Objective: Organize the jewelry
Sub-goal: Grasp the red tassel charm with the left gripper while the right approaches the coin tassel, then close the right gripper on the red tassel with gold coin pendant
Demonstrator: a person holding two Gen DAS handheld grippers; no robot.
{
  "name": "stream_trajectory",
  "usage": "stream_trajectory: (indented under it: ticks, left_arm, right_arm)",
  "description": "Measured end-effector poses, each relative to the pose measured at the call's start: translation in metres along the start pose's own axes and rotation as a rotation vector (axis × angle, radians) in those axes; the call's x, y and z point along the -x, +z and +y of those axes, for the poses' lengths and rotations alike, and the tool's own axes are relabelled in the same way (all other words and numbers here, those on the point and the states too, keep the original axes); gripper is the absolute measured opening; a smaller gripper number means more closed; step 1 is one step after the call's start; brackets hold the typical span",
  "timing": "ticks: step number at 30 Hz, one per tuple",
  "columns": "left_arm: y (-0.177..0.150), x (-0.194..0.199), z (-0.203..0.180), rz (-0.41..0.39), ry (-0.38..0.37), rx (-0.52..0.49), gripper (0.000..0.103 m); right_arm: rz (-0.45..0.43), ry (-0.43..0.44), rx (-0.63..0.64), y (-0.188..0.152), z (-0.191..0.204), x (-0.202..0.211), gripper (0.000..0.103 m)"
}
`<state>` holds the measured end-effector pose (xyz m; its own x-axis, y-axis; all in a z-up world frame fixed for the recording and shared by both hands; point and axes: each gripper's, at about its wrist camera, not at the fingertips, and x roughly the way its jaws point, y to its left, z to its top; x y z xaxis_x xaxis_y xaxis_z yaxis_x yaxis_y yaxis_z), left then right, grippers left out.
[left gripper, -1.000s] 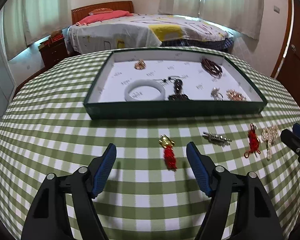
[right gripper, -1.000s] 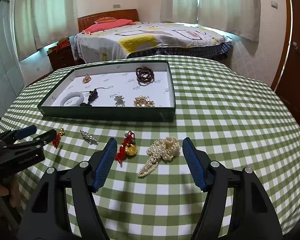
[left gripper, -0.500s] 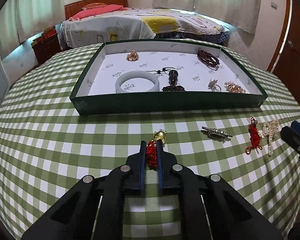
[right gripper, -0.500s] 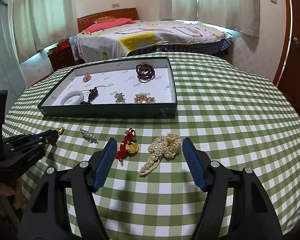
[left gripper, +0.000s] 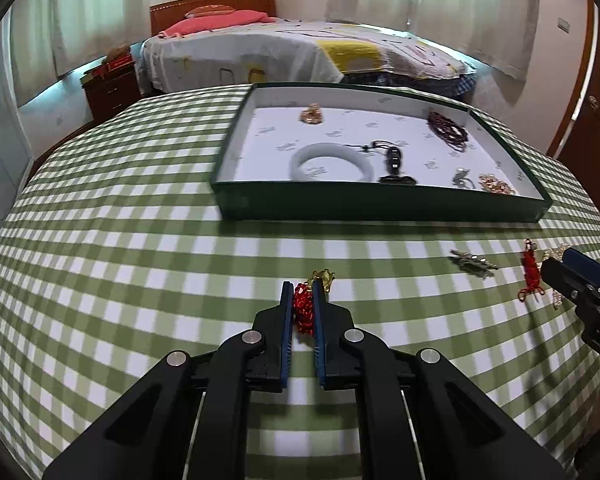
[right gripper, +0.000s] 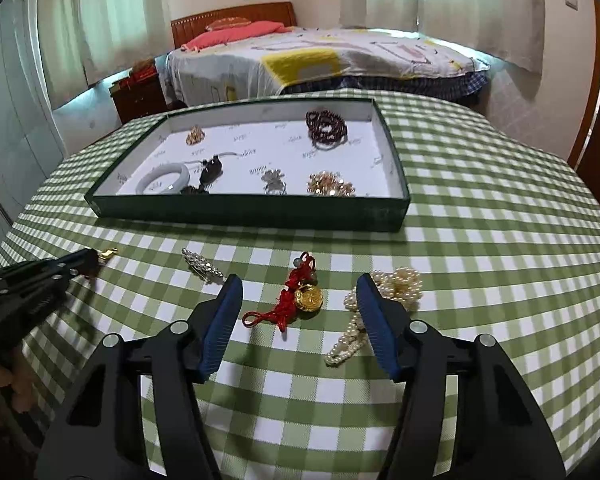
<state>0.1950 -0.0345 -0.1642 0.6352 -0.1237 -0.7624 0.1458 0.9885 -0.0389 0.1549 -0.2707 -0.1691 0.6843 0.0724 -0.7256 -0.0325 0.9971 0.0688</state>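
Near the tabletop's front edge, left gripper [left gripper: 301, 294] jaws clamp the red tassel charm [left gripper: 303, 308].
Right gripper [right gripper: 299, 296] jaws gape around a red-knot gold pendant [right gripper: 300, 298], before the green tray [right gripper: 260, 212].

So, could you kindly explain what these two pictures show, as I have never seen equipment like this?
There is no robot: a person holds a two-finger claw in each hand, with a fisheye camera on each looking along its fingers. The left view shows the left claw shut on a red tassel charm. The right view shows the right claw open above a red knot with a gold charm, beside a pearl strand and a silver brooch. They lie on a green checked tablecloth. Behind is a green tray holding more jewelry.
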Motion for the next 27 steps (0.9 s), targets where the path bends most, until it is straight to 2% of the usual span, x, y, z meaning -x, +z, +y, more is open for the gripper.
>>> stream_trajectory:
  ticks: [3, 4, 9, 10, 11, 14, 16, 20, 27]
  left_arm:
    - [0.0, 0.0, 0.007, -0.002, 0.01, 0.013, 0.01]
    - [0.0, 0.001, 0.009, -0.001, 0.011, 0.02, 0.01]
    - [0.001, -0.001, 0.011, 0.0, 0.005, 0.025, 0.01]
    - [0.0, -0.001, 0.011, 0.002, 0.004, 0.025, 0.01]
    - [0.0, -0.001, 0.01, 0.003, 0.001, 0.025, 0.01]
    - [-0.001, -0.002, 0.009, 0.006, -0.003, 0.024, 0.01]
    - [0.0, -0.002, 0.01, 0.005, -0.004, 0.025, 0.01]
    - [0.0, -0.002, 0.009, 0.005, -0.004, 0.026, 0.01]
    - [0.0, -0.001, 0.008, -0.004, -0.005, 0.019, 0.01]
  right_arm:
    - [0.034, -0.001, -0.004, 0.0, 0.0, -0.009, 0.055]
    - [0.042, 0.001, -0.006, 0.0, 0.0, -0.011, 0.051]
    - [0.048, -0.019, 0.012, 0.003, 0.002, -0.015, 0.05]
    - [0.052, -0.021, 0.018, 0.003, 0.003, -0.016, 0.046]
    - [0.073, -0.016, 0.021, 0.003, 0.004, -0.019, 0.037]
    - [0.076, -0.026, 0.037, 0.002, 0.007, -0.02, 0.035]
    - [0.076, -0.03, 0.042, 0.002, 0.007, -0.02, 0.021]
    - [0.072, -0.018, 0.026, 0.001, 0.003, -0.019, 0.017]
    - [0.049, 0.002, 0.018, 0.0, 0.004, -0.013, 0.016]
